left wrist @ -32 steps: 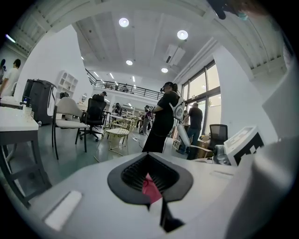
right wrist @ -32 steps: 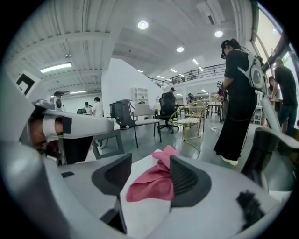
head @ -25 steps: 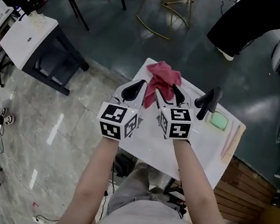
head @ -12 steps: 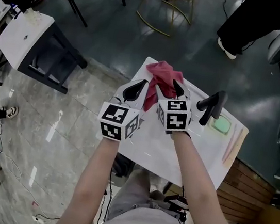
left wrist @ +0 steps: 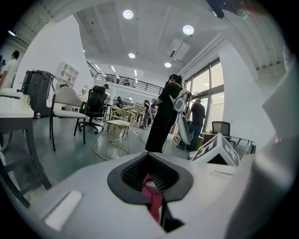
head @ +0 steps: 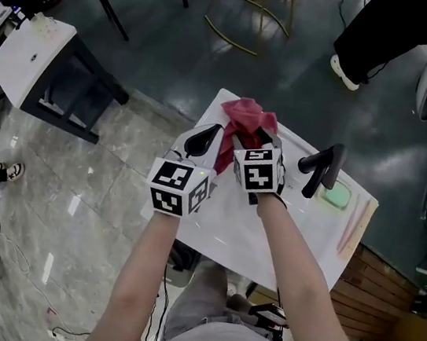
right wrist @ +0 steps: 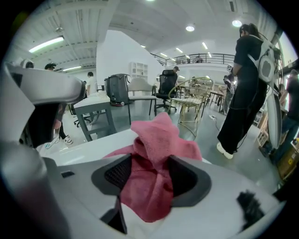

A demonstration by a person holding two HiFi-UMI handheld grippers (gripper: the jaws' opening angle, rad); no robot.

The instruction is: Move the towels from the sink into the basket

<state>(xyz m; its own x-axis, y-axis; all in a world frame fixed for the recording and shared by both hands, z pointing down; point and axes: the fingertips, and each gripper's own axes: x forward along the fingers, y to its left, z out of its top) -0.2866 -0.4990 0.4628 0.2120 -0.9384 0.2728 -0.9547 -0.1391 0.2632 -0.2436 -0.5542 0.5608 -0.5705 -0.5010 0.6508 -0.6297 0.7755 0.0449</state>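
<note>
Above the white surface point(head: 268, 229), the right gripper point(head: 255, 138) is reaching further forward than before, its fingers and those of the left gripper point(head: 214, 140) clenching the red towel point(head: 249, 117).

The head view looks steeply down on the table point(head: 260, 228), left gripper point(head: 211, 142) and right gripper point(head: 255, 138). Each gripper view looks closely along its jaws, level into the room. All share the towel point(head: 247, 117).
</note>
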